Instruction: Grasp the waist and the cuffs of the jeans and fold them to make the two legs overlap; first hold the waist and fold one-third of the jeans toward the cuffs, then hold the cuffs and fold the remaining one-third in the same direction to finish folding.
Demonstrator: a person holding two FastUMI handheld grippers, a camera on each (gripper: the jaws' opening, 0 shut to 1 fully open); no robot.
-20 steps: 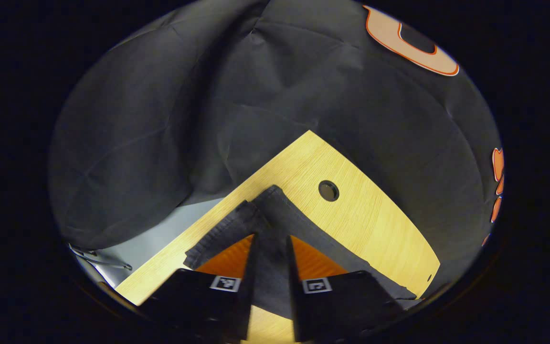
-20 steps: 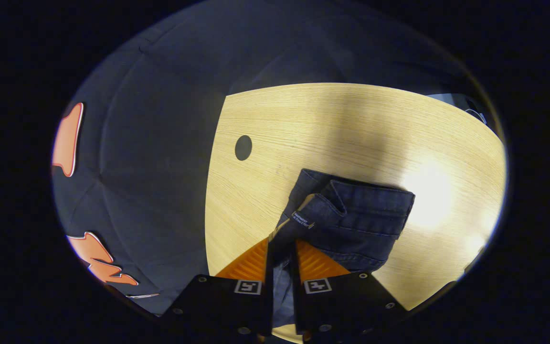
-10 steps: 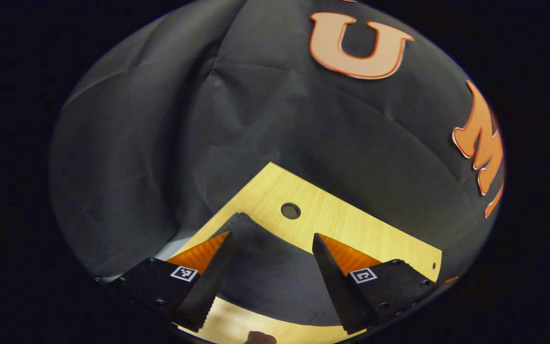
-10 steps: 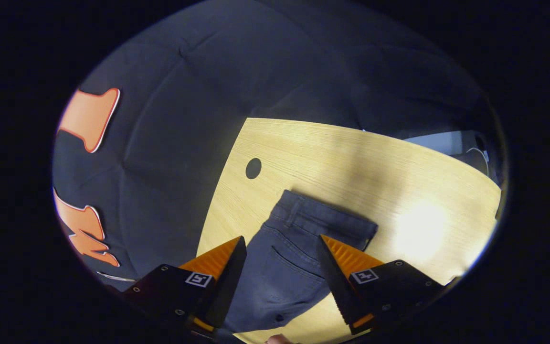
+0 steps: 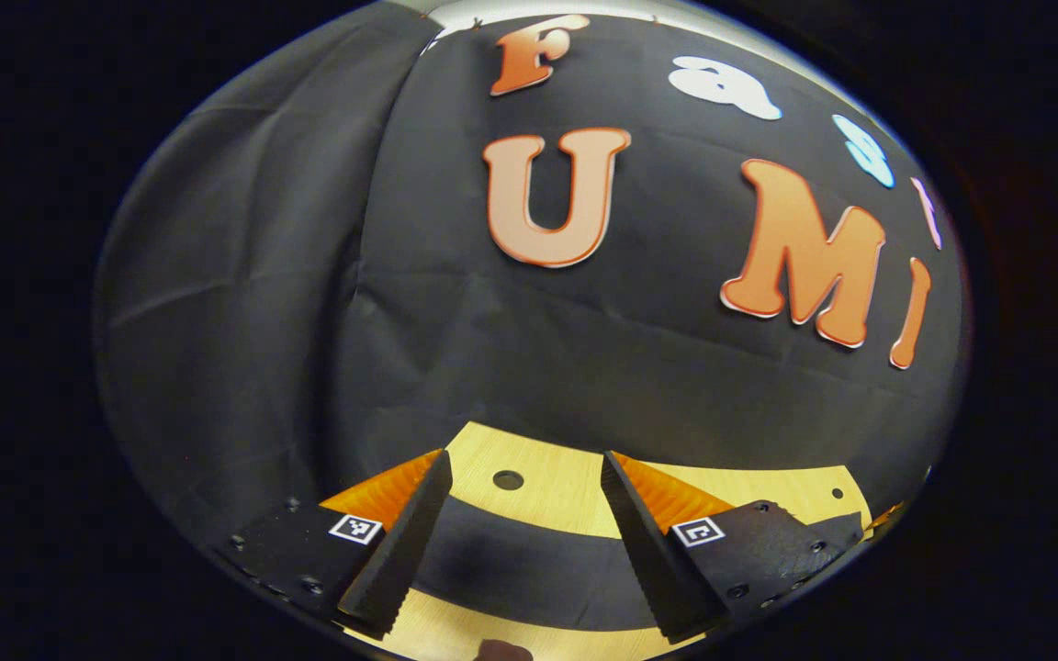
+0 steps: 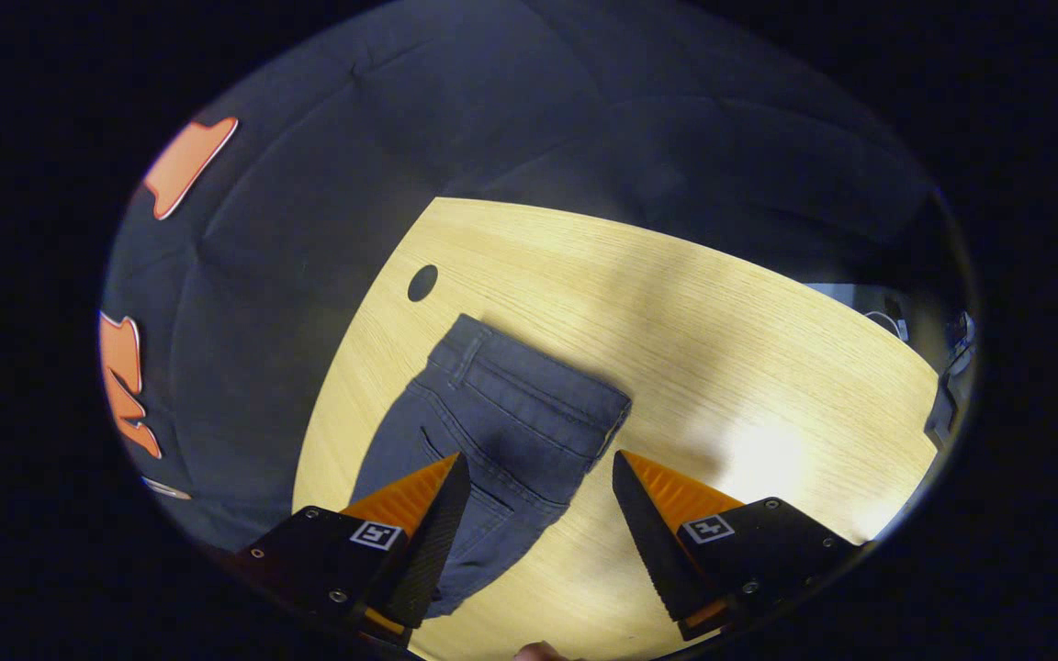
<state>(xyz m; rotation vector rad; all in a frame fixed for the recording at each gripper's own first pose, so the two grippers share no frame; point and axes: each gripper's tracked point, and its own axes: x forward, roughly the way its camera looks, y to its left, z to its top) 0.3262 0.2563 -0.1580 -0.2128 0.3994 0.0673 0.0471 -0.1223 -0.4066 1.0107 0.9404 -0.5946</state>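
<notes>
The dark blue denim jeans [image 6: 501, 431] lie flat on the pale wooden table [image 6: 722, 321], low and left of centre in the right gripper view, legs apparently laid one over the other and waistband at the far end, near a round hole [image 6: 422, 283] in the tabletop. Both the right hand-held gripper [image 6: 534, 532] and the left hand-held gripper [image 5: 520, 542] are spread wide and released, gripping nothing, above the cloth. Judging by this, the leg-overlap fold looks done, while both one-third folds from waist and cuffs seem left to do.
</notes>
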